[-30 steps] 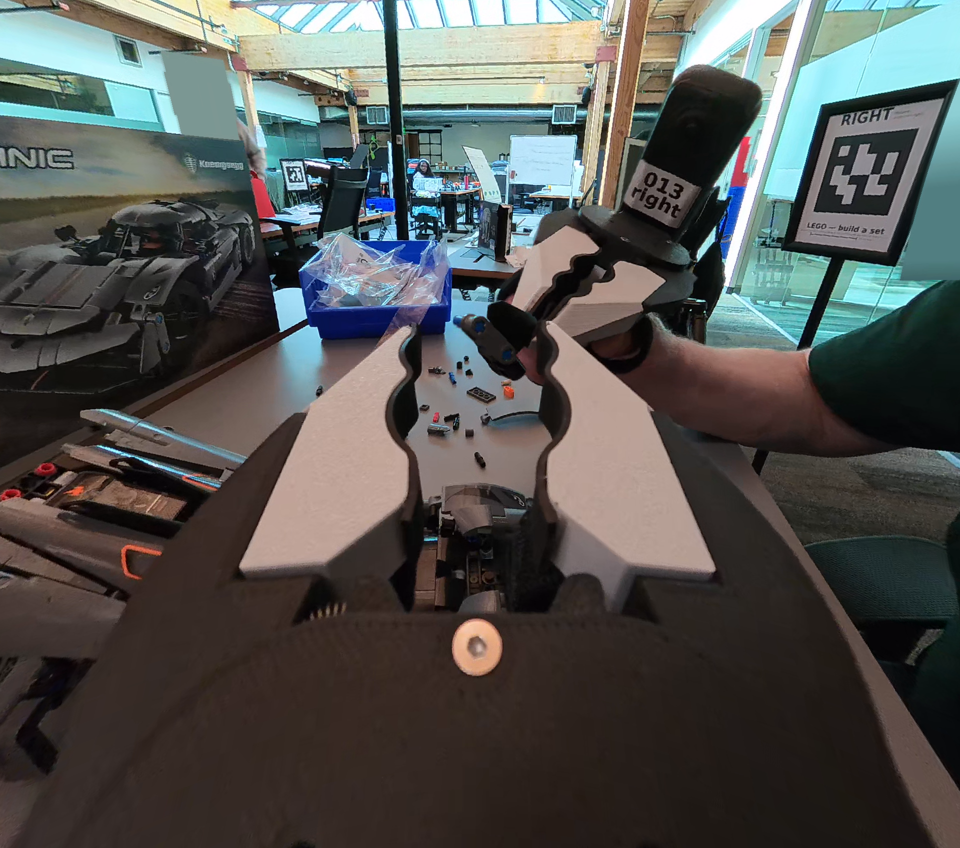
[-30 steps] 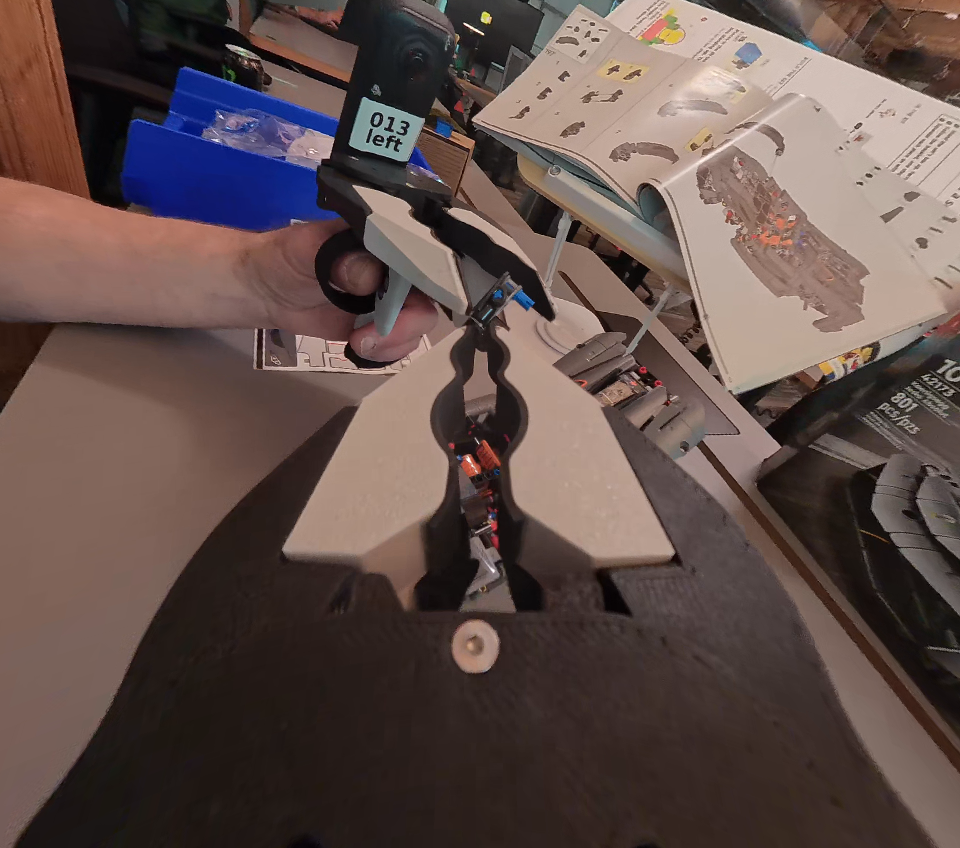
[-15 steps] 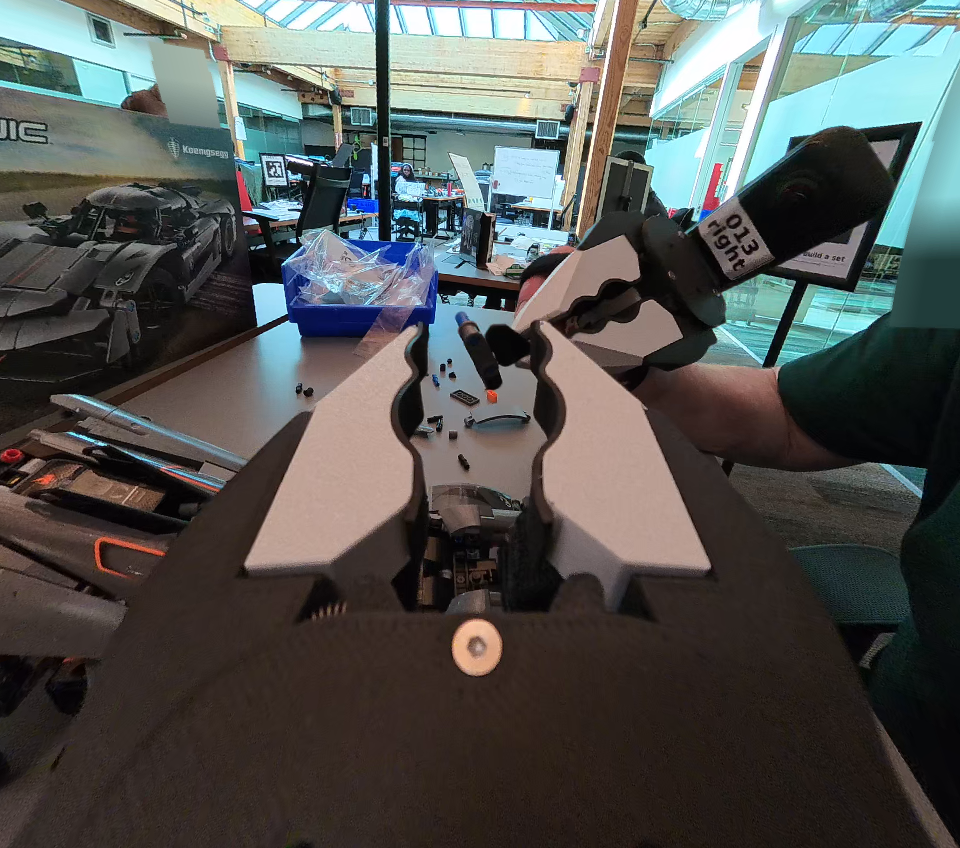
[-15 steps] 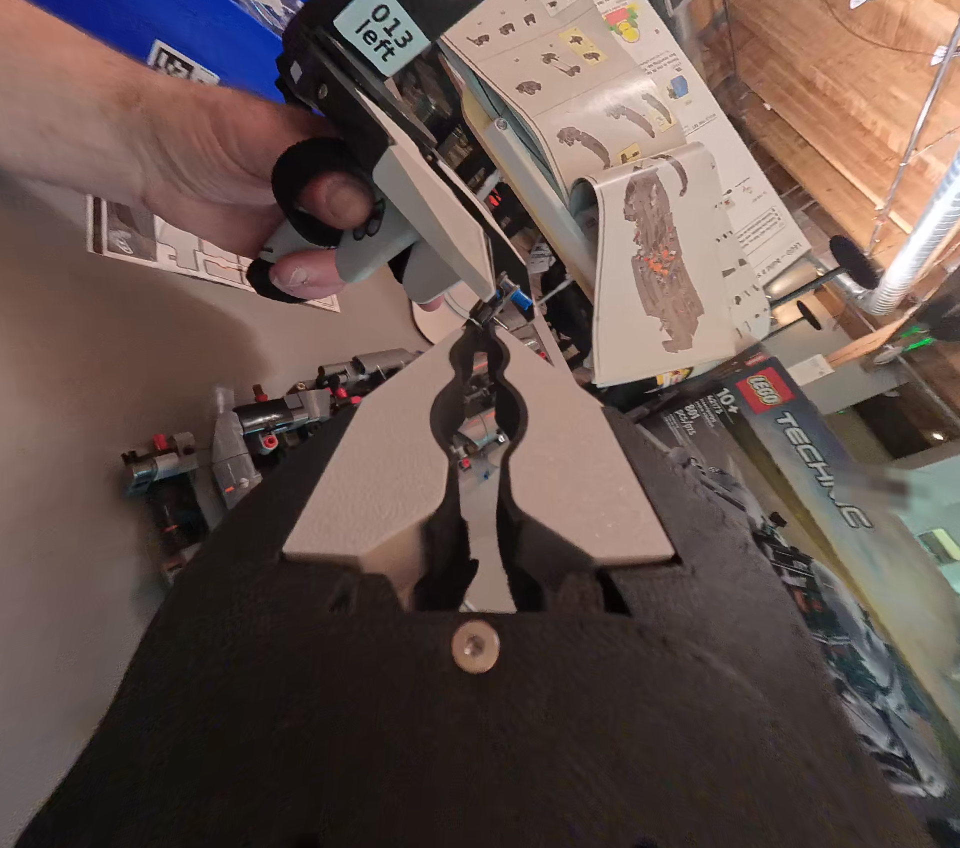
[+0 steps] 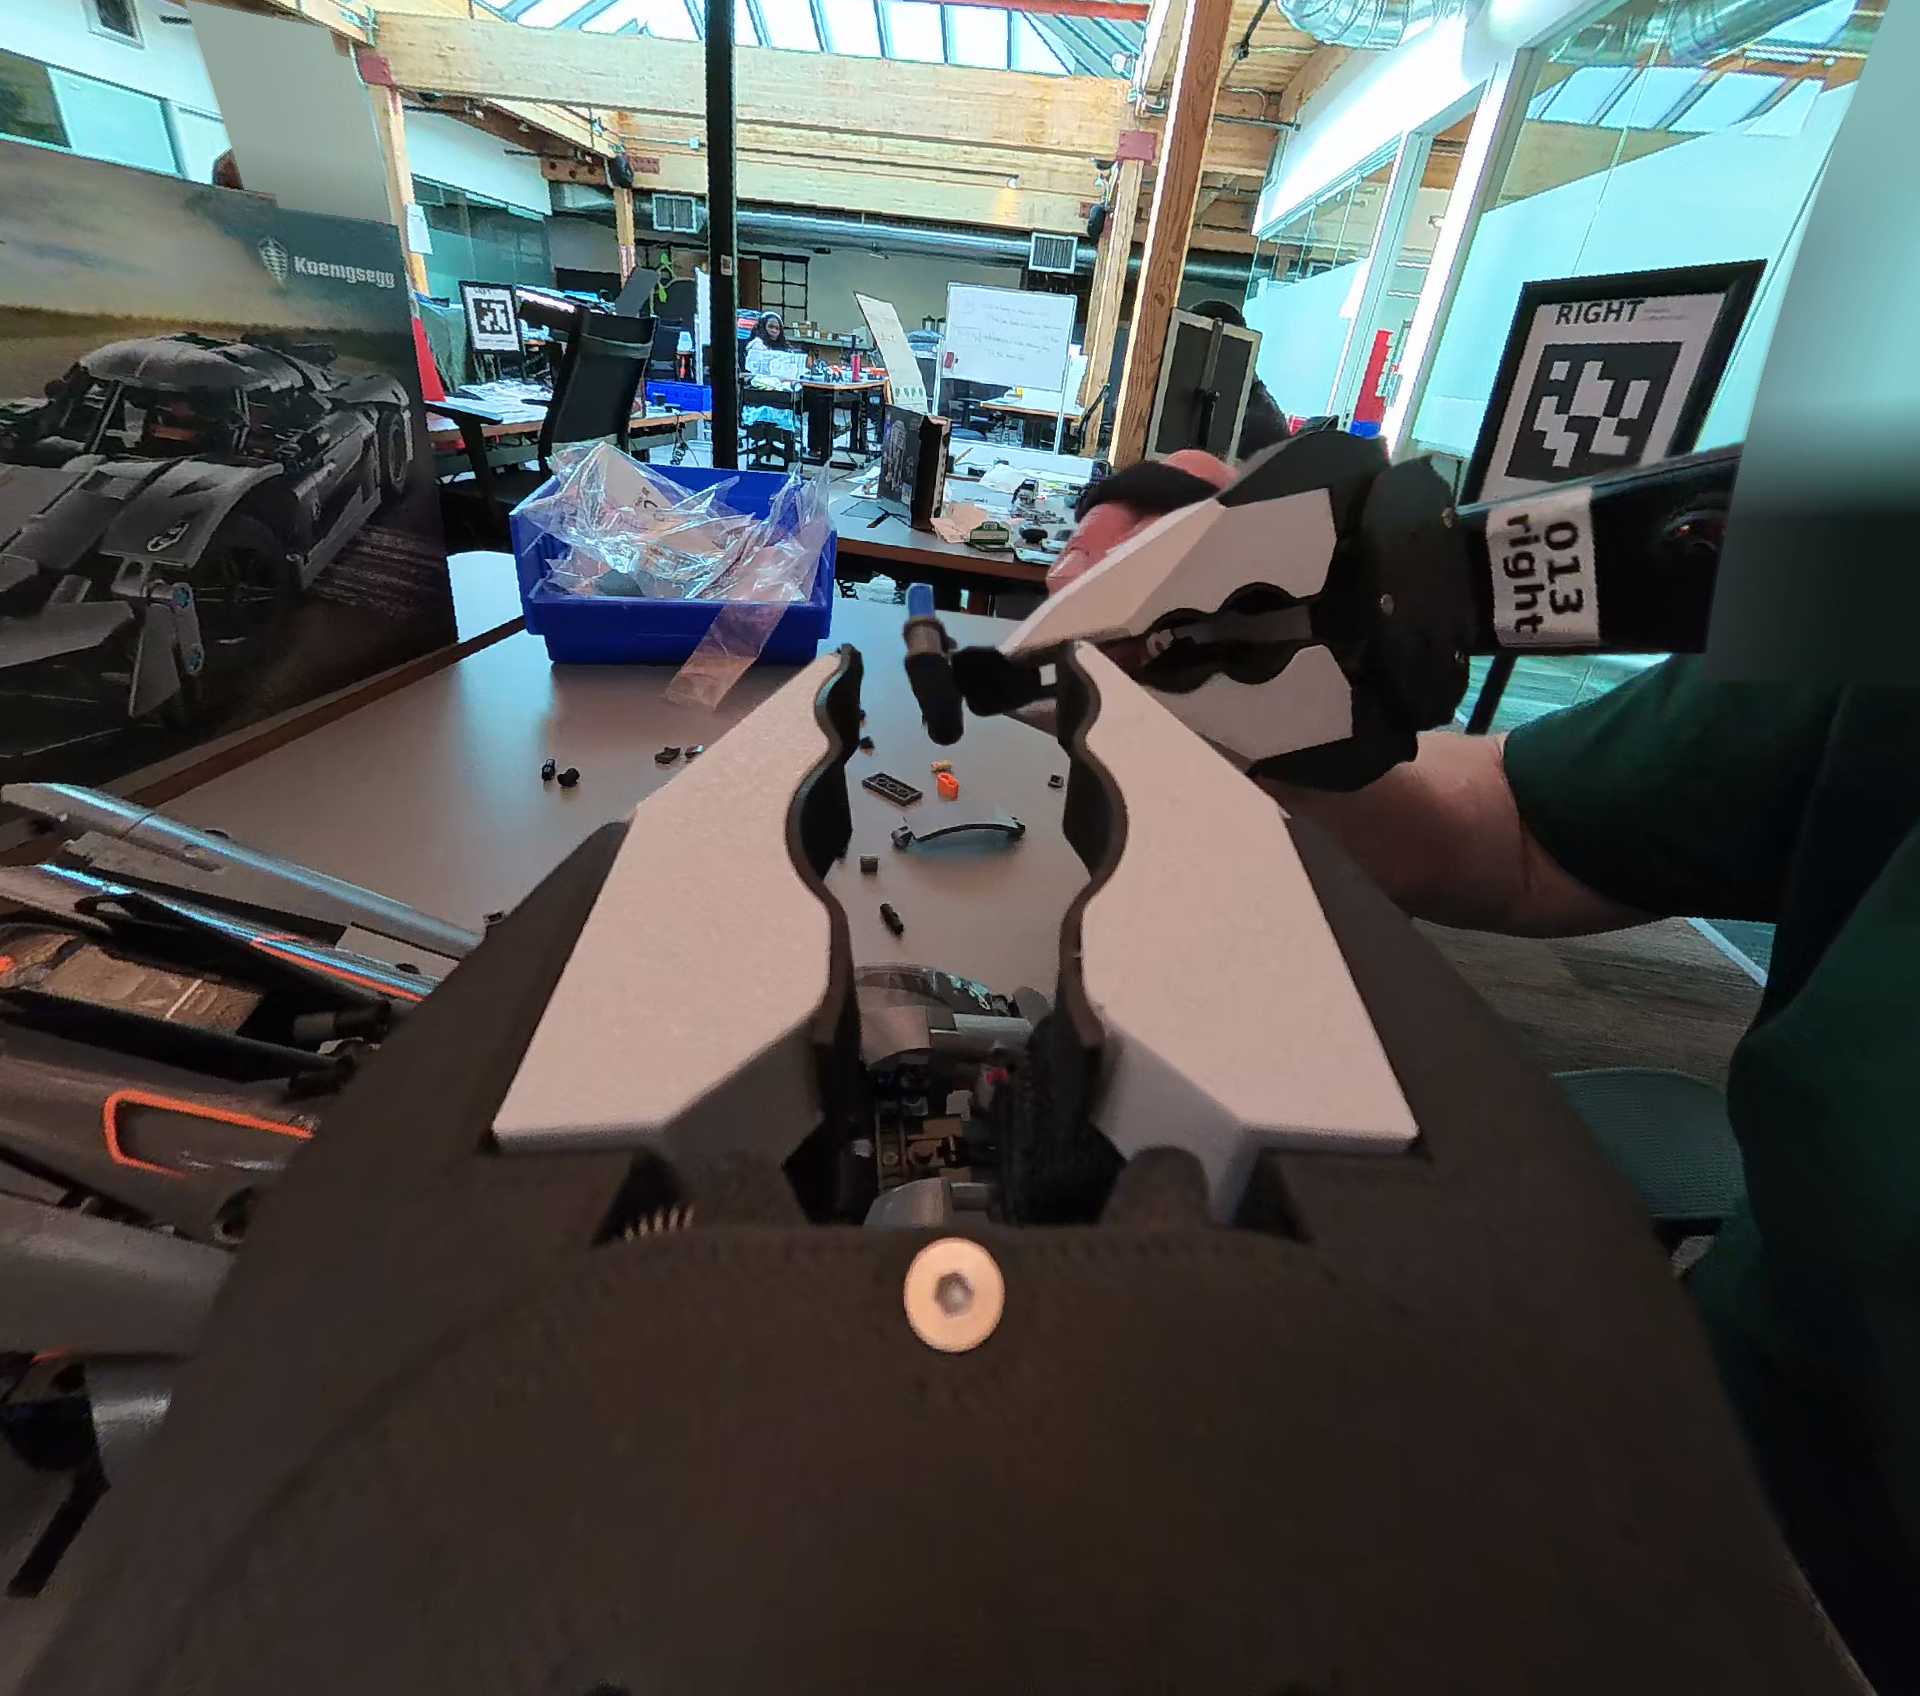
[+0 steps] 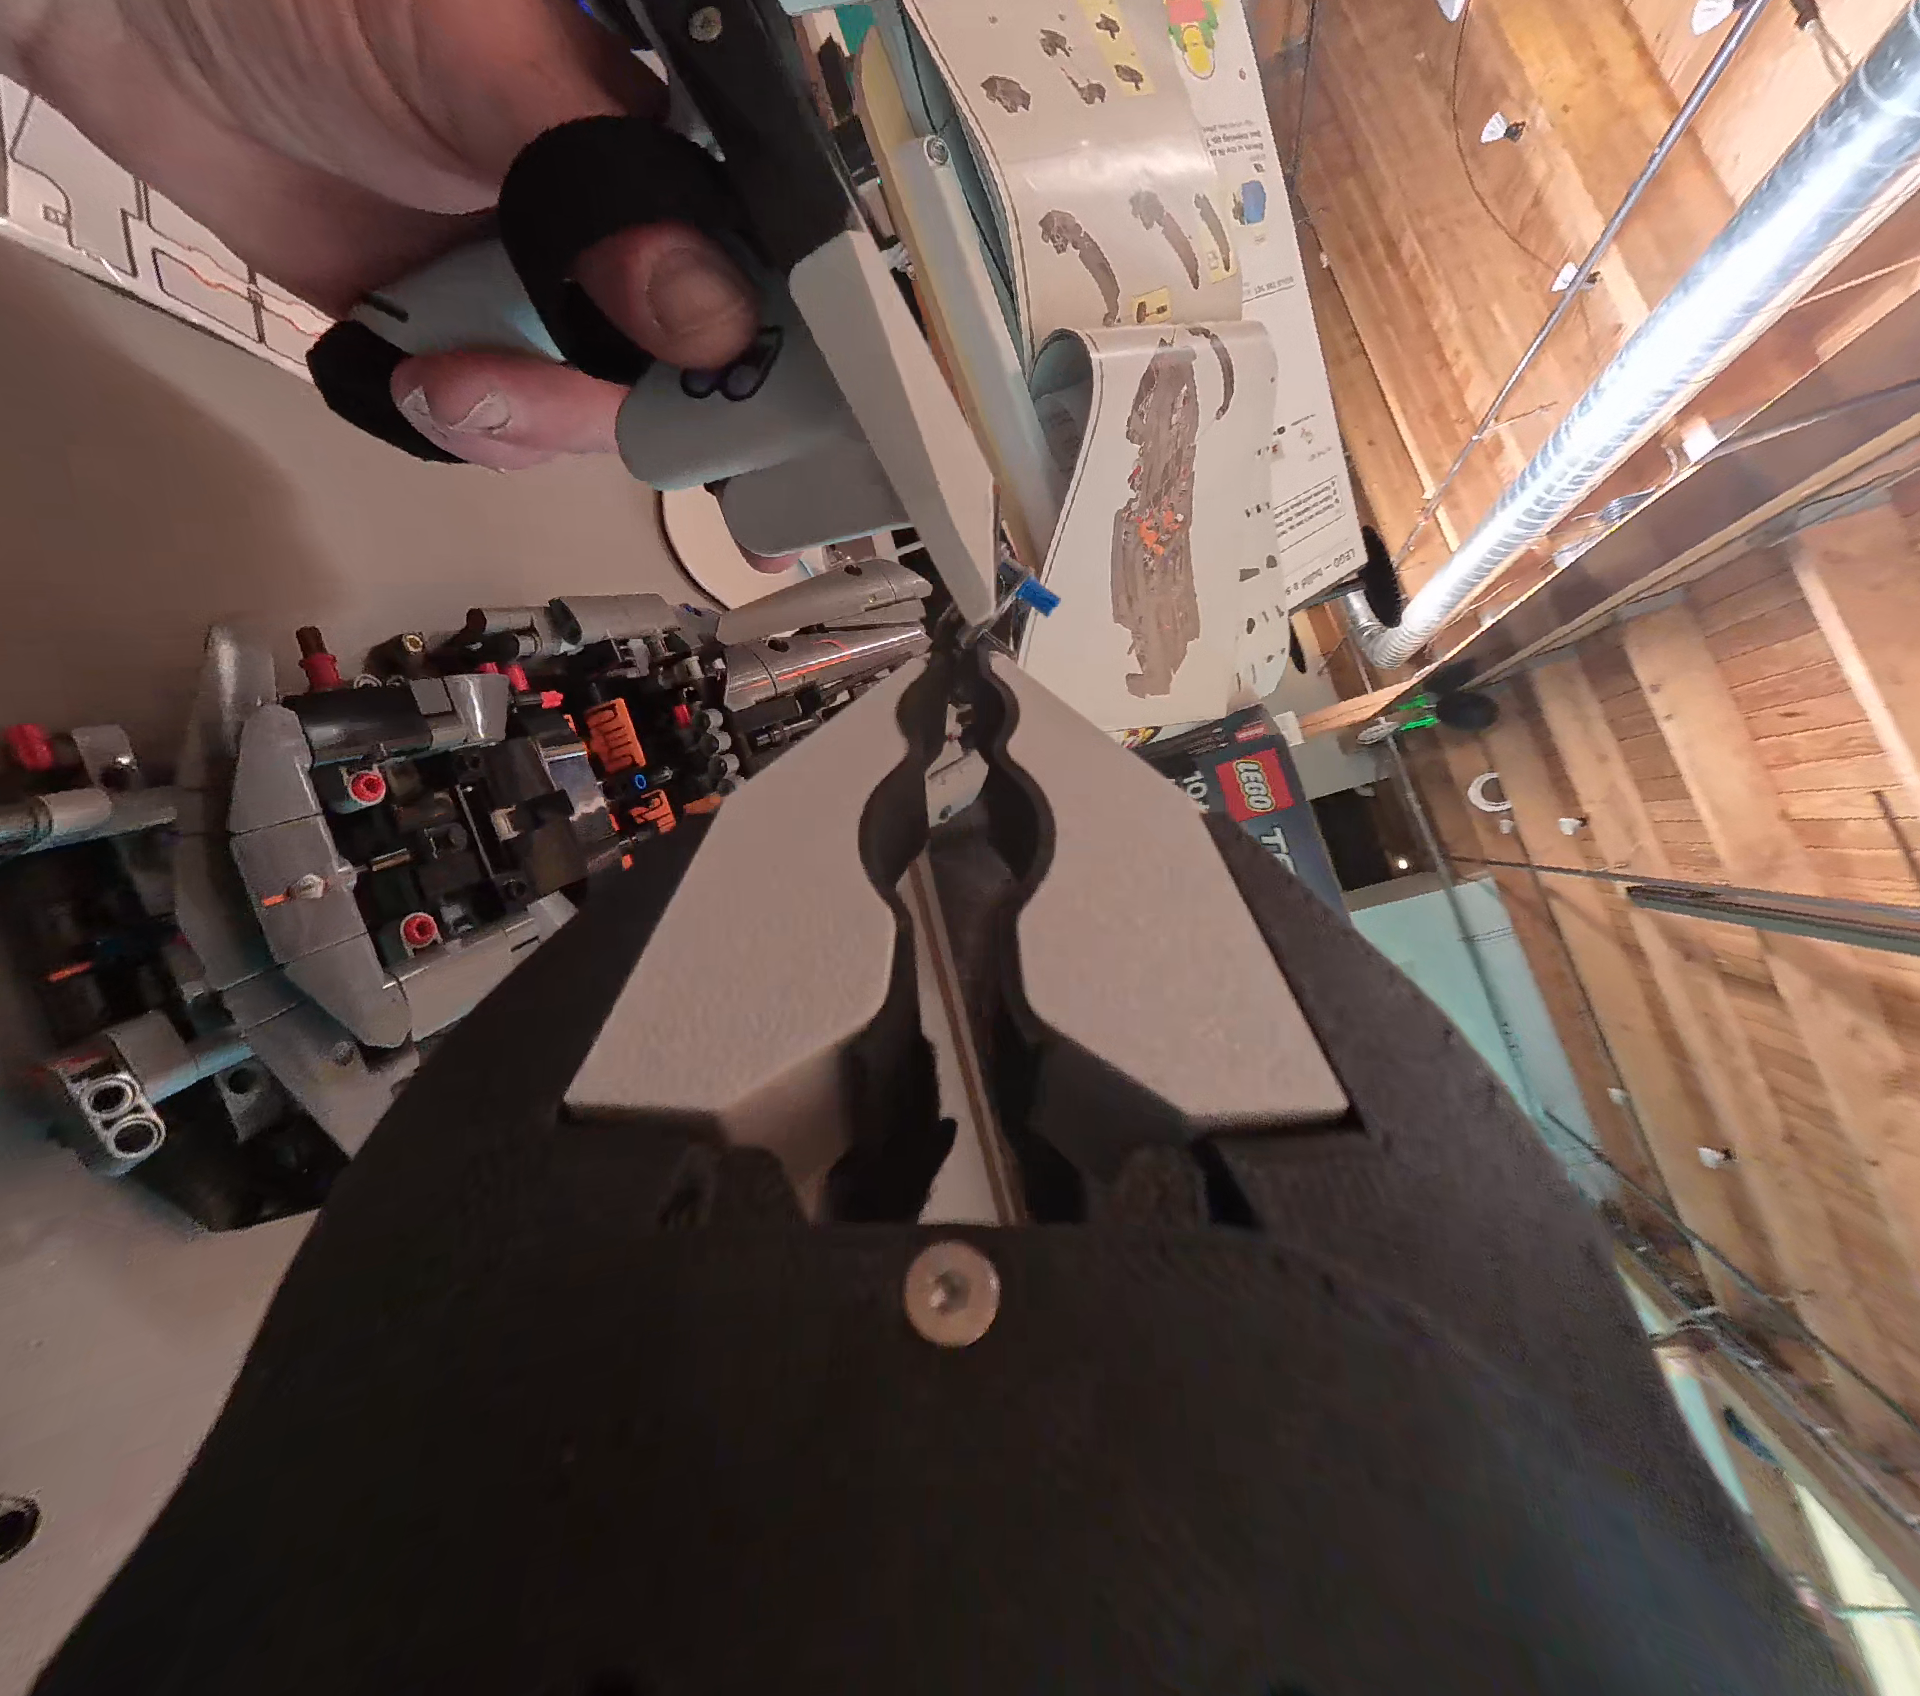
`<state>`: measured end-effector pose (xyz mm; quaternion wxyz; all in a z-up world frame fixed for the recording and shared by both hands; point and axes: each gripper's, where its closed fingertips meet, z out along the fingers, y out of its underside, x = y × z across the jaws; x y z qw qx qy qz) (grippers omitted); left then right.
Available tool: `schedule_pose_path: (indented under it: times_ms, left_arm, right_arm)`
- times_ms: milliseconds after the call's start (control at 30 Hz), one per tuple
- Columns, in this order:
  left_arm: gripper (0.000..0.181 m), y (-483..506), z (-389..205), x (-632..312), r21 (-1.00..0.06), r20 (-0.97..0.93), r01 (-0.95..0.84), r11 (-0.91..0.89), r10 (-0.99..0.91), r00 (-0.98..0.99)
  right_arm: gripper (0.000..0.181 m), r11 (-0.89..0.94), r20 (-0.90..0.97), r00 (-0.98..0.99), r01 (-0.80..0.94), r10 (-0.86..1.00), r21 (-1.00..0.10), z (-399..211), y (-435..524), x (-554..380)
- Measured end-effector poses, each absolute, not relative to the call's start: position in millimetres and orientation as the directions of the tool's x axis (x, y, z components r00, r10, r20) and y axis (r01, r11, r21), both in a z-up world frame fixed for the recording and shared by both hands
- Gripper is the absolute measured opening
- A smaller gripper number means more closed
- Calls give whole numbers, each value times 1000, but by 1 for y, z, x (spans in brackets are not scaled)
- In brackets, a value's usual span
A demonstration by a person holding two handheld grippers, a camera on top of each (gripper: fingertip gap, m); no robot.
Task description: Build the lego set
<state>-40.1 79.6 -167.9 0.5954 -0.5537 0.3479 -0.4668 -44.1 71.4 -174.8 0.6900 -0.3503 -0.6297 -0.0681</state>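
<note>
Black-and-blue piece (image 5: 928,672) in right gripper (image 5: 1003,670)

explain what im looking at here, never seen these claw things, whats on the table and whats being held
No robot here: a person holds a hand-operated two-finger gripper in each hand, and each carries a camera looking along its own fingers.

The left wrist view looks over the left gripper, whose pale fingers stand apart, open. The right wrist view, turned sideways, looks over the right gripper, closed on a small dark piece with blue ends, held between the left gripper's tips.

On the grey table lie loose small pieces, a blue bin of plastic bags, the half-built car model, and the set's box standing at the edge. An open instruction booklet is propped behind the model.
</note>
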Motion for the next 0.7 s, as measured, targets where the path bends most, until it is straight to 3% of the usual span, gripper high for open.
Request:
schedule_pose_path:
  times_ms: [133, 300, 367, 700]
  left_arm:
    - [22, 77, -168, -40, -984, 107, 170, -57, -947, 304]
    - [18, 76, -166, -43, -980, 123, 189, -69, -949, 290]
    - [17, 77, -163, -47, -973, 142, 217, -80, -948, 284]
    - [17, 73, -161, -49, -959, 175, 257, -118, -961, 212]
  right_arm:
    - [3, 755, 930, 191, 543, 314, -367, -175, 69, -46]
    - [6, 766, 924, 206, 517, 323, -383, -171, 65, -46]
    - [15, 763, 907, 222, 490, 357, -421, -168, 62, -46]
    - [24, 710, 825, 259, 422, 502, -564, -165, 69, -41]
